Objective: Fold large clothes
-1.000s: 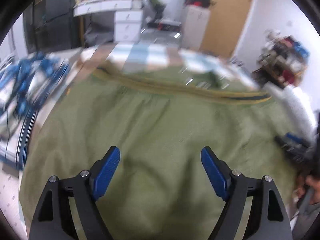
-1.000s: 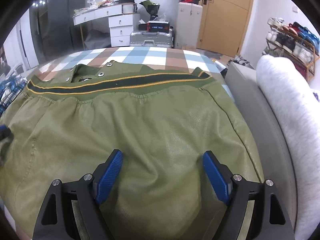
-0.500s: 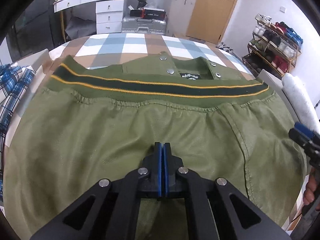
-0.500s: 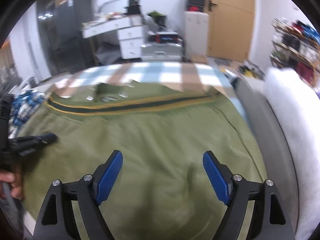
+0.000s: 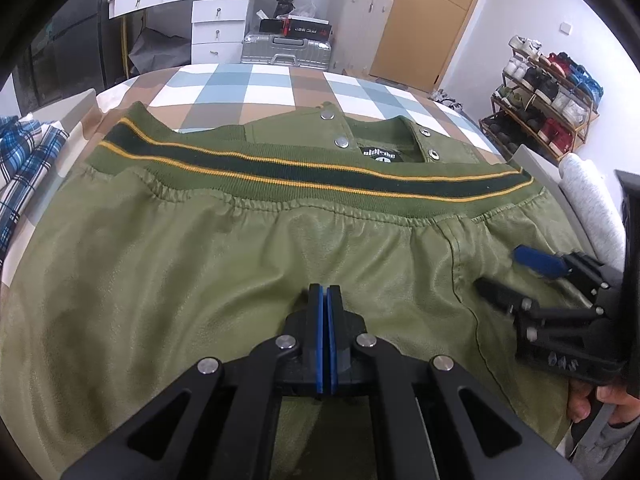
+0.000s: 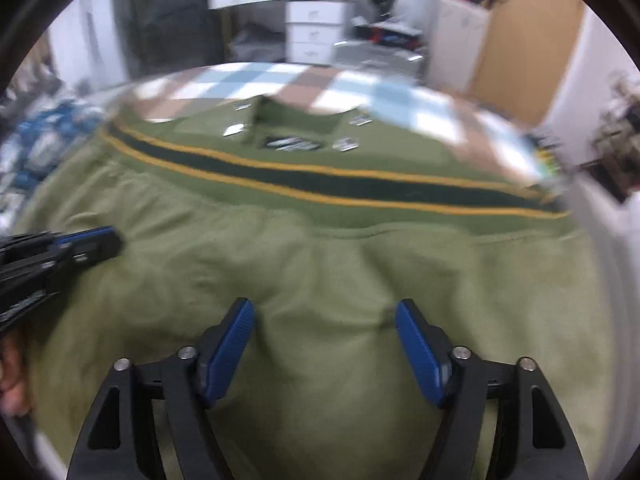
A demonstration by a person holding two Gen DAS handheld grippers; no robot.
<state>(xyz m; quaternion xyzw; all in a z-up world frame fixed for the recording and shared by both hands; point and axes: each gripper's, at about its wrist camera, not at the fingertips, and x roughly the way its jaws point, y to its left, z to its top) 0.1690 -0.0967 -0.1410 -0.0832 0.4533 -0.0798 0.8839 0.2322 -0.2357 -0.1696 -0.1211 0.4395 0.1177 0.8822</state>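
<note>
The left tool (image 5: 324, 296) tilts steeply down over the olive-green leather-look jacket (image 5: 200, 264), its blue pads pressed flat together; whether any fabric is pinched between them cannot be told. A second ago those pads stood wide apart. The jacket lies spread on the bed with a blue, brown and white checked cover (image 5: 256, 88), its striped ribbed hem across the far side. The right tool (image 6: 325, 346) also points down at the jacket, its pads spread but closing, narrower than before, green fabric bulging between them.
</note>
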